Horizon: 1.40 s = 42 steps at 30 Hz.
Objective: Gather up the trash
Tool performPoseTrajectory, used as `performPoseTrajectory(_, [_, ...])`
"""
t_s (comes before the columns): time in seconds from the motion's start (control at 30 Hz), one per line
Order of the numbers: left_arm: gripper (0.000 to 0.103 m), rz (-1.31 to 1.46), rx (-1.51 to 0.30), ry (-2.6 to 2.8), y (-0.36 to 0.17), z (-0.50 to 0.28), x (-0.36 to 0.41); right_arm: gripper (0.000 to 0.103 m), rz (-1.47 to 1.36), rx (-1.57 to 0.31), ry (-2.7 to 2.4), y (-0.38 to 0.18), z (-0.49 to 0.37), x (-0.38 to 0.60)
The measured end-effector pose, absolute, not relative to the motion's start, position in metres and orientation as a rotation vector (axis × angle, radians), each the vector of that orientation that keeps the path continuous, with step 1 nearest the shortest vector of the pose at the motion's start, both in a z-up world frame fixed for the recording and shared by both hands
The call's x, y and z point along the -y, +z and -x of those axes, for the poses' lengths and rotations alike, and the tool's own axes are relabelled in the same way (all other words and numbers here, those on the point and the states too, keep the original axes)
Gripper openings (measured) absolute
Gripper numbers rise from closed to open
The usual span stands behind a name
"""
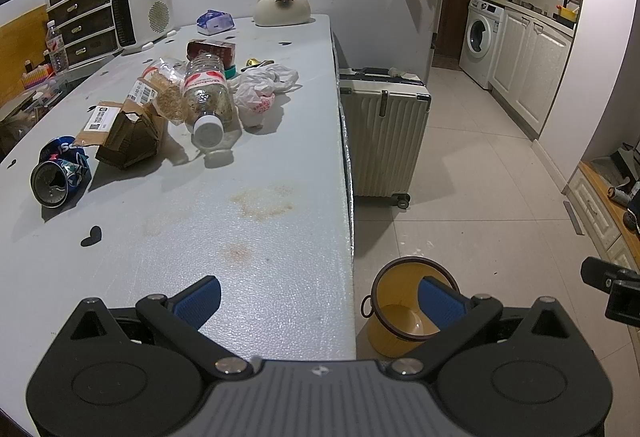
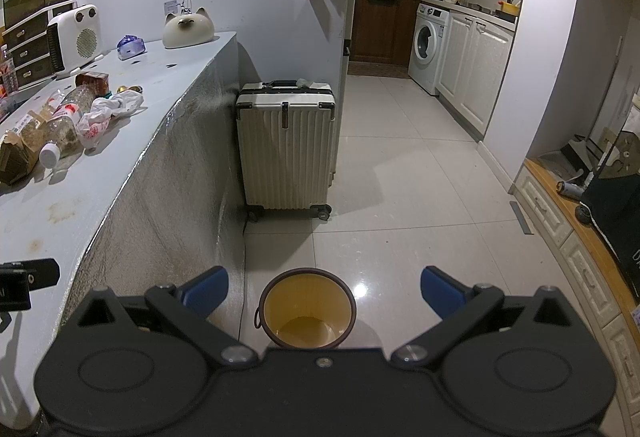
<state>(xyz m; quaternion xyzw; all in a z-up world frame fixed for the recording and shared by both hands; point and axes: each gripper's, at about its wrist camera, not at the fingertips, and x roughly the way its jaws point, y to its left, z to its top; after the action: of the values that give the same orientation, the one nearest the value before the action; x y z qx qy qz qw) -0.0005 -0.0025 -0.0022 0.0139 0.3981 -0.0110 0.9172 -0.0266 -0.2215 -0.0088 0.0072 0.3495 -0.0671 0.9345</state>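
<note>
Trash lies on the white table (image 1: 256,237): a crushed blue can (image 1: 60,173), a torn cardboard box (image 1: 128,137), a clear plastic bottle (image 1: 206,97), a grain-filled bag (image 1: 168,89), a crumpled white plastic bag (image 1: 260,87) and a red carton (image 1: 212,49). A yellow bin (image 1: 404,309) stands empty on the floor beside the table's corner. My left gripper (image 1: 320,301) is open over the table's near edge, holding nothing. My right gripper (image 2: 324,291) hangs open above the yellow bin (image 2: 306,311), also holding nothing. The bottle (image 2: 64,129) and plastic bag (image 2: 108,113) show at the right wrist view's left.
A white suitcase (image 1: 384,133) stands on the floor against the table's side. A white heater (image 1: 140,13), a cat-shaped object (image 1: 282,7), a tissue pack (image 1: 214,22) and drawers (image 1: 84,25) sit at the table's far end. A kitchen with a washing machine (image 2: 428,41) lies beyond.
</note>
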Motion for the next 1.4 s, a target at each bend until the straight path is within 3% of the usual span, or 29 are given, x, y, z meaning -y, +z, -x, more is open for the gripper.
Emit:
performPoseTrajectory(0.83, [0.103,-0.006,-0.792,0.018,0.002,-0.004,-0.005,0.103,-0.014,-0.714,-0.144,-0.004,0.03,0.232])
performPoseTrajectory(1.4, [0.103,0.097,-0.692,0.372,0.017,-0.028,-0.132,0.103,0.047,-0.601,-0.024,0.007,-0.021,0.172])
